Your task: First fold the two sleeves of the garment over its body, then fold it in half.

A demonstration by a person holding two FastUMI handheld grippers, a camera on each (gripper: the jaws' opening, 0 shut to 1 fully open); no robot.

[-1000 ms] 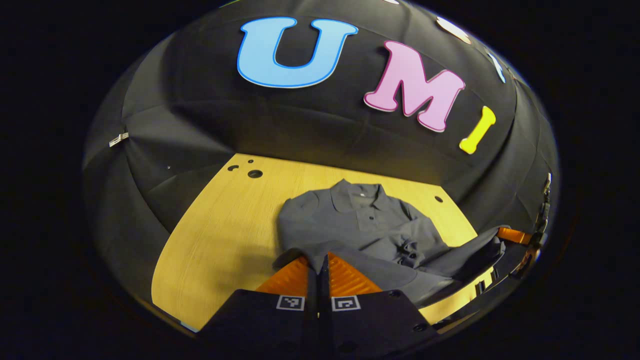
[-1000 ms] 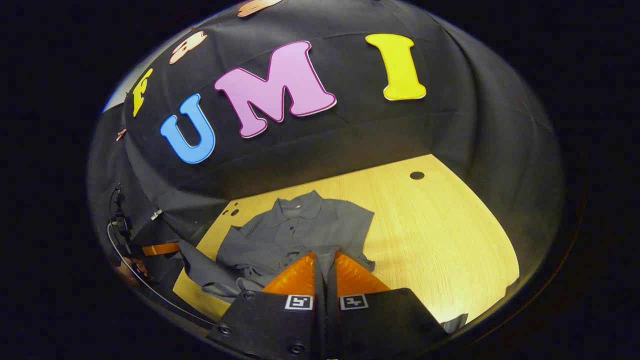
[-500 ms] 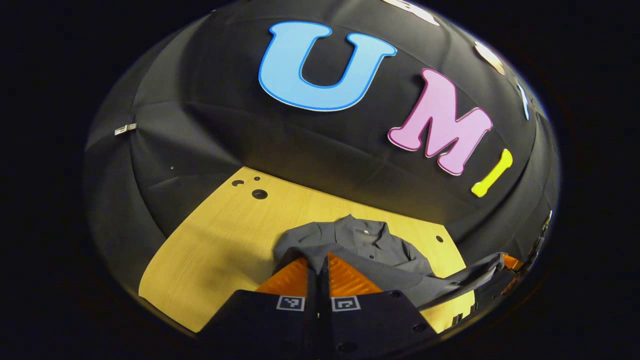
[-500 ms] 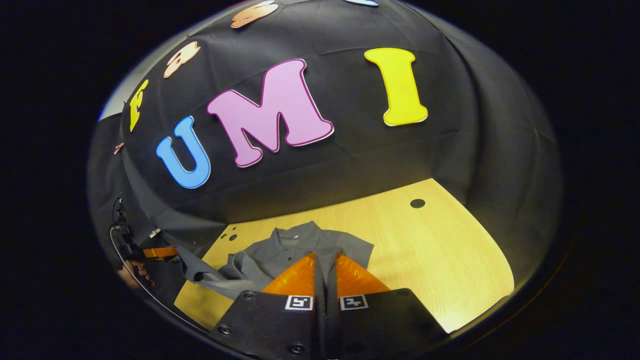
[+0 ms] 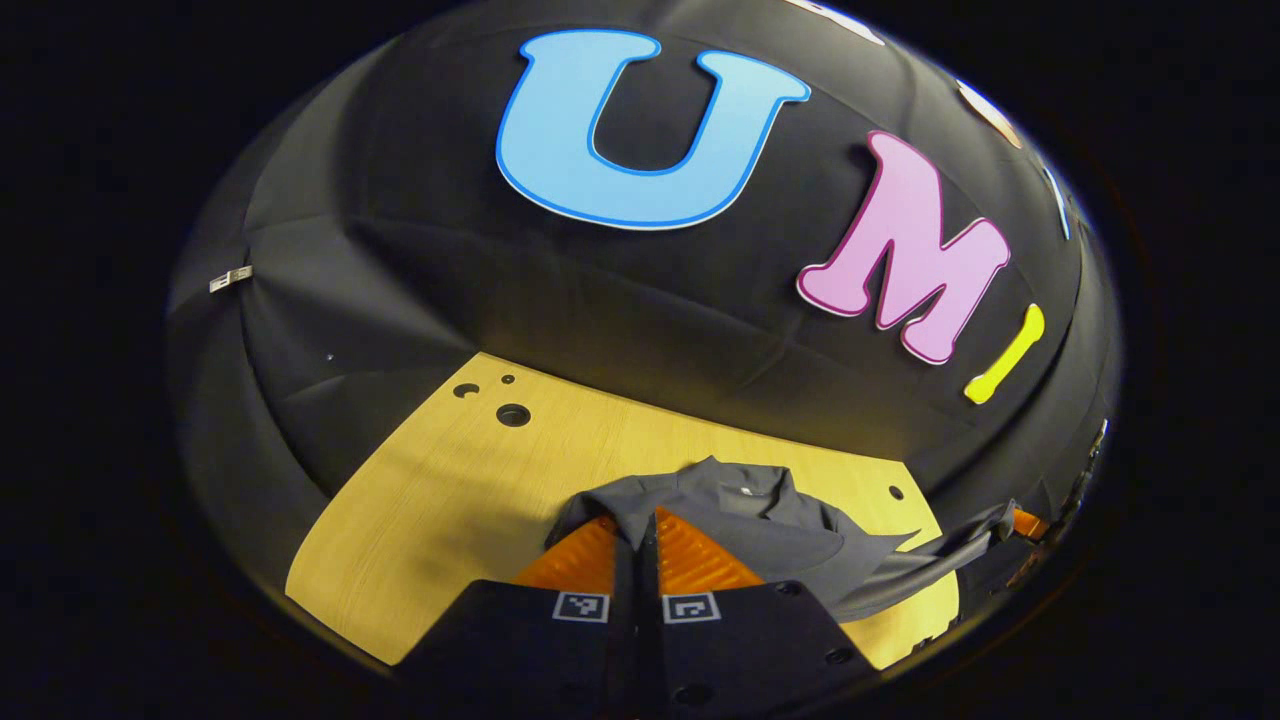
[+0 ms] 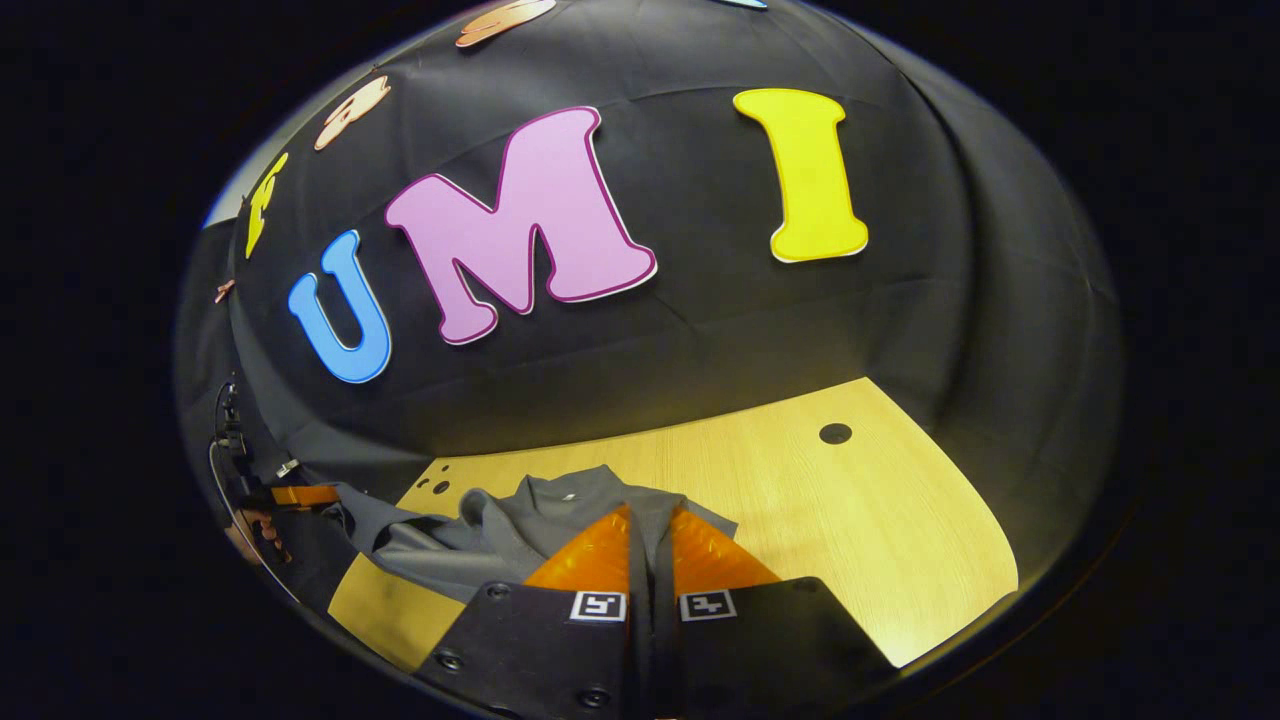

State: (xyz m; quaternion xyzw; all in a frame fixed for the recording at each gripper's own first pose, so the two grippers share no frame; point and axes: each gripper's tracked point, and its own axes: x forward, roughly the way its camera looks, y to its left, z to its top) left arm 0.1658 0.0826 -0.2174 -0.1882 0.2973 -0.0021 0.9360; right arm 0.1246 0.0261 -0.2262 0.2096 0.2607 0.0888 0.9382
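Observation:
A grey polo shirt (image 5: 770,497) lies on the wooden table (image 5: 440,490), collar toward the wall. In the left gripper view my left gripper (image 5: 637,518) is shut on the shirt's lower edge, held up over the body. That edge stretches rightward to my right gripper (image 5: 1020,522) at the rim. In the right gripper view my right gripper (image 6: 650,512) is shut on the same edge of the shirt (image 6: 500,535), just short of the collar. The left gripper (image 6: 300,495), with a hand (image 6: 250,535) on it, holds the cloth far left. The sleeves are hidden under the lifted cloth.
The table has round holes (image 5: 512,414) near its far left corner and one hole (image 6: 835,433) at the far right. Bare wood (image 6: 880,540) lies to the right of the shirt. The black cloth wall stands close behind the table.
Both grippers have carried the shirt's lower edge forward toward the collar. The lifted cloth now covers most of the body, and the folded sleeves are no longer visible.

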